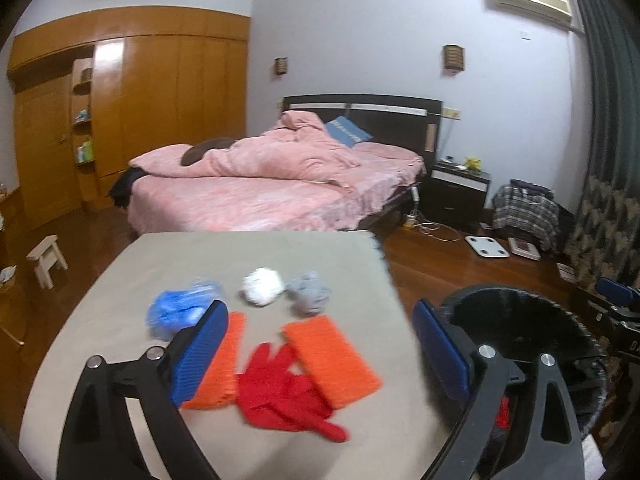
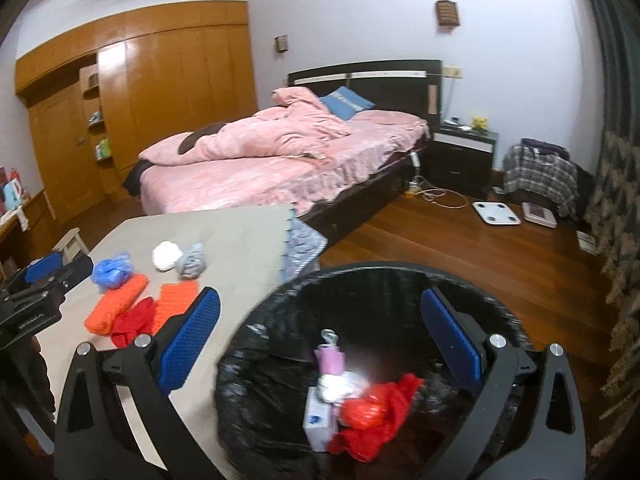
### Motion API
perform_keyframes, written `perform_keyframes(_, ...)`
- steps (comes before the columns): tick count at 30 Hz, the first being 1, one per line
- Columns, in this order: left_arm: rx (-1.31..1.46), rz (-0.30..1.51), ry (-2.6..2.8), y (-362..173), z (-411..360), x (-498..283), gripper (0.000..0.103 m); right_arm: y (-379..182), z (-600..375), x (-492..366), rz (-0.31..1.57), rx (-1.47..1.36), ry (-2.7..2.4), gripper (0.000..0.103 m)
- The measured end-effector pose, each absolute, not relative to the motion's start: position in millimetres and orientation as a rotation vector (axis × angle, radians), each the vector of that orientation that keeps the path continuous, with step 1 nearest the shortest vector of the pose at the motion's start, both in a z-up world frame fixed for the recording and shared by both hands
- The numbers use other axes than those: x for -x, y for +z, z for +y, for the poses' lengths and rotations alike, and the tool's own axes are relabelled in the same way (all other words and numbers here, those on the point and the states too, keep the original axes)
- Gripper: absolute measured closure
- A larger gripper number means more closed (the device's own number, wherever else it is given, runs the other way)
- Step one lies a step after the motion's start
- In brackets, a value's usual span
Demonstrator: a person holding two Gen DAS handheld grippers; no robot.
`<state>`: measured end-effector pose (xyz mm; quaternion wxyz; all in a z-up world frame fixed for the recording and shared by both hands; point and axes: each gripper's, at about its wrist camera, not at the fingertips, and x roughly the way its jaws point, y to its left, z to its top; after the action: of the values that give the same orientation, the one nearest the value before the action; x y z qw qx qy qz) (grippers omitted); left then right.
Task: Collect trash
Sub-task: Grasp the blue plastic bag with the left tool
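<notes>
Left gripper: my left gripper (image 1: 316,344) is spread wide, nothing between the blue pads, hanging over the table (image 1: 120,320).
Blue bag: crumpled blue plastic (image 1: 182,310) on the table, just beyond my left finger; blurred.
White wad: white crumpled ball (image 1: 263,286) mid-table, right of the blue bag.
Grey wad: grey crumpled piece (image 1: 310,294) touching or just beside the white wad, can't tell which.
Orange cloths: two orange knit pieces (image 1: 332,356) nearer me, either side of the glove.
Red glove: red knit glove (image 1: 286,394) lying flat between the orange pieces, overlapping them.
Bin: black-lined trash bin (image 2: 280,420) on the floor just right of the table.
Bin contents: white box (image 2: 318,420), pink item (image 2: 330,360), red plastic bag (image 2: 376,408) lying at the bottom.
Right gripper: my right gripper (image 2: 320,340) is spread wide over the bin mouth, holding nothing.
</notes>
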<state>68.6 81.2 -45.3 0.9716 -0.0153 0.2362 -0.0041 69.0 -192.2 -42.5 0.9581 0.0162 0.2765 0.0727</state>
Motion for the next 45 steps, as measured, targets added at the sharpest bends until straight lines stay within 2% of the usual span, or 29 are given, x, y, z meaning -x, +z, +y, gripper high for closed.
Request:
perform_keyframes(11, 0.053, 0.516, 0.131, -62.4, 150.0, -81.1, 0.008, -54.3, -109.3, -113.0, 0.589, 0.006, 0.269, 0.005)
perform_keyframes(21, 0.054, 0.571, 0.204, -82.0, 203.2, -129.4, 0.008, -72.2, -67.9, -160.7, 0.632, 0.019, 0.307, 0.005)
perform_keyframes(38, 0.107, 0.747, 0.19, -145.7, 232.6, -204.9, 0.009, -108.7, -34.5, -223.1, 0.704, 0.071, 0.309, 0.005)
perform_keyframes(39, 0.108, 0.758, 0.19, -149.0, 232.6, -207.3, 0.011, -110.3, -32.8, -225.2, 0.708, 0.076, 0.31, 0.005)
perform_keyframes(41, 0.113, 0.791, 0.175, -155.9, 232.4, -212.4, 0.028, -113.9, -29.4, -228.1, 0.714, 0.082, 0.314, 0.005)
perform_keyframes(45, 0.119, 0.801, 0.152, -157.4, 230.8, -213.8, 0.038, -119.2, -21.0, -234.1, 0.728, 0.09, 0.328, 0.005)
